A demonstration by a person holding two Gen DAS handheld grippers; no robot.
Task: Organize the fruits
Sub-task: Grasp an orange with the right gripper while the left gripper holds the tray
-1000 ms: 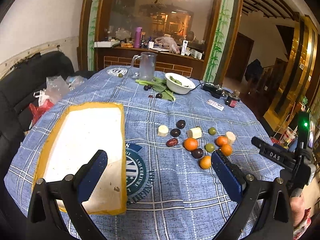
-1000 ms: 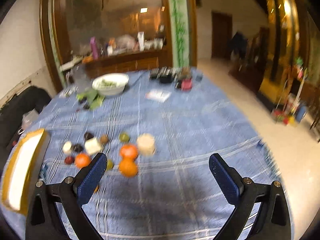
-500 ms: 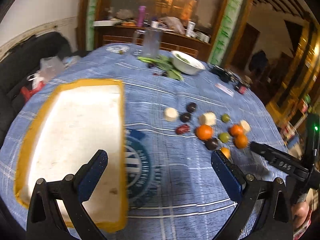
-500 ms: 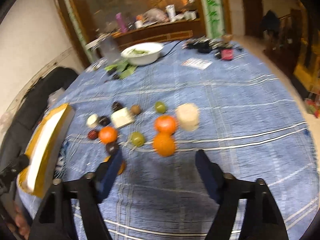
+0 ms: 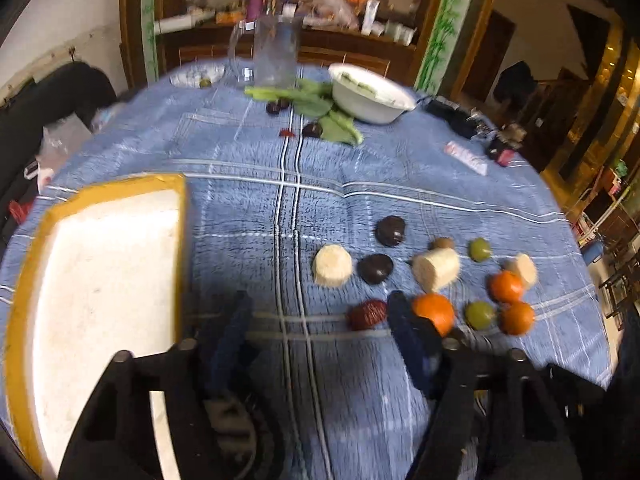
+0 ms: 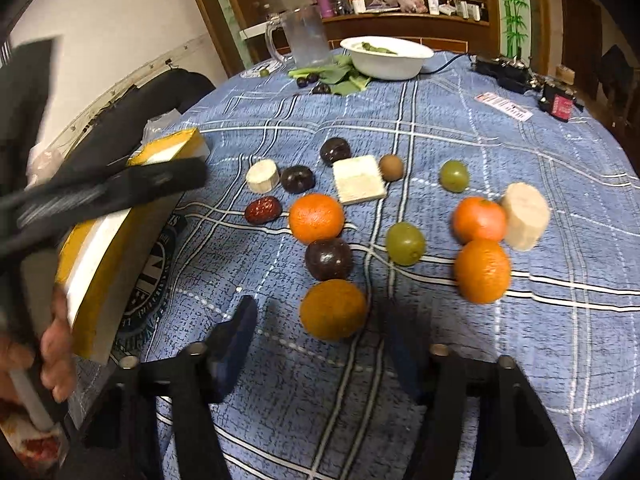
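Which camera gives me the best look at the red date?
Right wrist: the red date lies sharp and fully exposed on the cloth, left of an orange. In the left wrist view the date is blurred, beside that gripper's right finger.

Four oranges (image 6: 316,216) on tabletop. Two green grapes (image 6: 405,243). Three dark plums (image 6: 329,258) in main bunch, more by leaves, too small to count. One red date (image 6: 262,209). One small brown fruit (image 6: 391,167). Three pale chunks (image 6: 262,175). One yellow tray (image 5: 96,280). One white bowl (image 6: 386,58). One glass jug (image 6: 304,36).
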